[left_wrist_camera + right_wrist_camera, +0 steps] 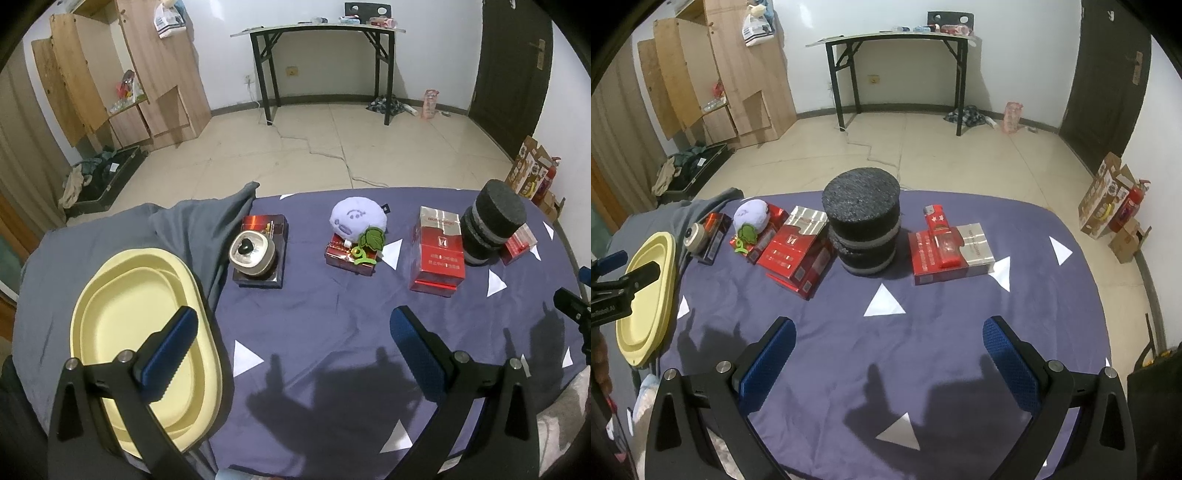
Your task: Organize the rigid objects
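Note:
On the purple cloth stand a round beige clock (253, 254) on a dark box, a lilac plush (357, 218) on a red box, a tall red box (438, 252) and a black foam cylinder (493, 221). A yellow tray (110, 295) lies at the left. My left gripper (291, 350) is open, its left finger over the tray. In the right wrist view the cylinder (864, 225) stands centre, red boxes (796, 251) to its left, a red and silver box (951, 251) with a red lighter to its right. My right gripper (888, 363) is open, short of them.
A grey cloth (177, 229) is bunched behind the tray. The table edge (1100, 295) curves off at the right. Beyond lie a tiled floor, a black folding table (321, 37), a wooden wardrobe (147, 74), a dark door and a fire extinguisher (1128, 206).

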Available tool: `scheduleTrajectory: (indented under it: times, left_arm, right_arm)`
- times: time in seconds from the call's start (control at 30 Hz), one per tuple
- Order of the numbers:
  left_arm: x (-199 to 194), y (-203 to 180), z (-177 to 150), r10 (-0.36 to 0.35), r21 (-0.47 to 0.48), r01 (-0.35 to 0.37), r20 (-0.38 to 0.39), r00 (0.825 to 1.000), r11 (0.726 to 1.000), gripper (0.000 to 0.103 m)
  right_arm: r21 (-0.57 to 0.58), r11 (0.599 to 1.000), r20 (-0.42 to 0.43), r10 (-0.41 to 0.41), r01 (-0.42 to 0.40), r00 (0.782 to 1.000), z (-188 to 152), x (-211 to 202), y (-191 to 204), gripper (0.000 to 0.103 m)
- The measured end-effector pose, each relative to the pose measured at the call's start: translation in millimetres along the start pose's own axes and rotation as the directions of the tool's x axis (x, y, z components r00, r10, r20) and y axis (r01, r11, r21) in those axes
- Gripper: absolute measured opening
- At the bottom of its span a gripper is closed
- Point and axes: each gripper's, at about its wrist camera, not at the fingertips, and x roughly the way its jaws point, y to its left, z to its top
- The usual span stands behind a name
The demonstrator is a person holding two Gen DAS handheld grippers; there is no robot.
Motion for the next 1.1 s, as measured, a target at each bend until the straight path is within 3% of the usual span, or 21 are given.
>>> scheduleTrajectory:
  times: [1.1]
  left_arm:
    - [6.1,6.5,-4.9,-0.059,-0.024,0.058,-0.039,0.998,0.998,0.103]
  right_arm:
    - [0.01,1.0,0.009,-0.008,0.008,1.0,2.8,-3.2,-6.5,0.103]
